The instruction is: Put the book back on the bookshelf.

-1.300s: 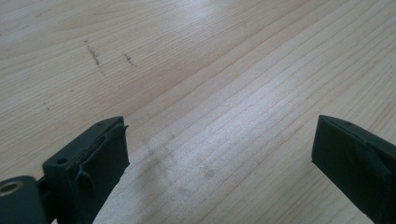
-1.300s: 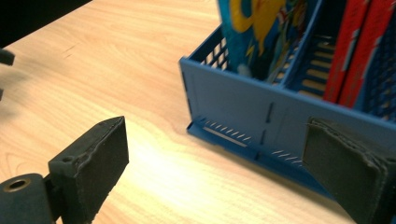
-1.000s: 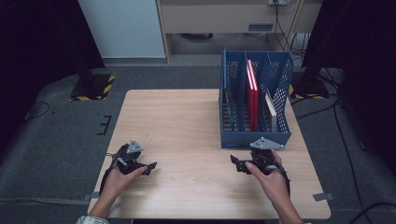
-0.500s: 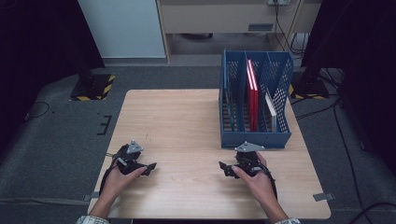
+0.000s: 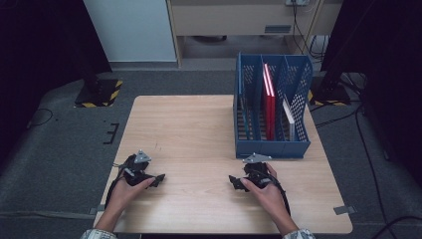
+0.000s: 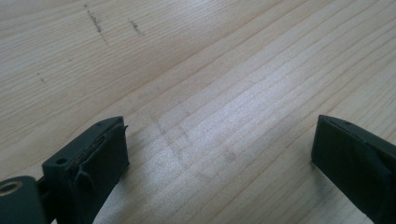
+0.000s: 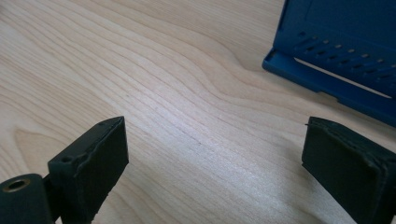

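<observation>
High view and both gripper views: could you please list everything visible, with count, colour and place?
File rack: one, blue, perforated walls, right half of the table, far from the person.
Red folder: one, red, upright in a middle slot of the rack.
White-edged folder: one, pale, upright in the slot right of the red one.
Table: one, light wood.
Floor: grey carpet around the table.
Left gripper: one, black, near left, fingers open over bare wood.
Right gripper: one, black, near the rack's front, fingers open.
</observation>
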A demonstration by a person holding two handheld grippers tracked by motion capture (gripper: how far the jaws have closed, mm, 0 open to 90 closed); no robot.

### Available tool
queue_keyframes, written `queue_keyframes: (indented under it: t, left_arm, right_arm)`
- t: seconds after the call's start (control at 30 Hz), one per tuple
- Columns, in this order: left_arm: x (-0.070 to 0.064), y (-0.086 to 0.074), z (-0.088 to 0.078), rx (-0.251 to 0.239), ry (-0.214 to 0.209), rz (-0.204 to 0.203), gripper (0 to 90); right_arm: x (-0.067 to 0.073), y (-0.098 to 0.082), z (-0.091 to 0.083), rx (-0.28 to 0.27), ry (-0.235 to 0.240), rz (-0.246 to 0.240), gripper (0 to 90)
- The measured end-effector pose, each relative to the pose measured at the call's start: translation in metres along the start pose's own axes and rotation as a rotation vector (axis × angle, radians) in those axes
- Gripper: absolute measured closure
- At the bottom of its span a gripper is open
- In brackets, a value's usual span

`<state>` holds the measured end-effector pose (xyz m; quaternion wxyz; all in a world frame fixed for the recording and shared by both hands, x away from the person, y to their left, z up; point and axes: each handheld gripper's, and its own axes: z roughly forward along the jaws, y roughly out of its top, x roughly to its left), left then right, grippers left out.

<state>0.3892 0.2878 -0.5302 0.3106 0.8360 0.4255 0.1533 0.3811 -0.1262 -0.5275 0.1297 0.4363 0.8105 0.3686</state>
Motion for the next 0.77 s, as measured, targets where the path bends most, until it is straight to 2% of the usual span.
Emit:
queue_keyframes:
  t: [0.13,0.33,0.47,0.63,0.77]
  left_arm:
    - [0.0012,-0.0006,0.0008,-0.008,0.004,-0.005,2.3]
    - [0.0016,-0.0015,0.0013,-0.015,0.006,0.000,1.6]
    - [0.0025,-0.0024,0.0014,-0.021,0.009,0.000,1.2]
    - [0.0027,-0.0046,0.0020,-0.039,0.011,-0.003,0.3]
    - [0.0028,-0.0058,0.0026,-0.050,0.013,-0.001,0.0]
  right_arm:
    - [0.0008,-0.0028,0.0040,0.019,-0.019,0.020,6.8]
    - [0.0026,-0.0058,0.0056,0.005,-0.035,-0.001,6.5]
    - [0.0040,-0.0087,0.0072,-0.015,-0.062,-0.025,6.5]
    - [0.0069,-0.0089,0.0085,0.002,-0.088,-0.060,5.6]
    - [0.0069,-0.0089,0.0086,0.001,-0.090,-0.060,5.5]
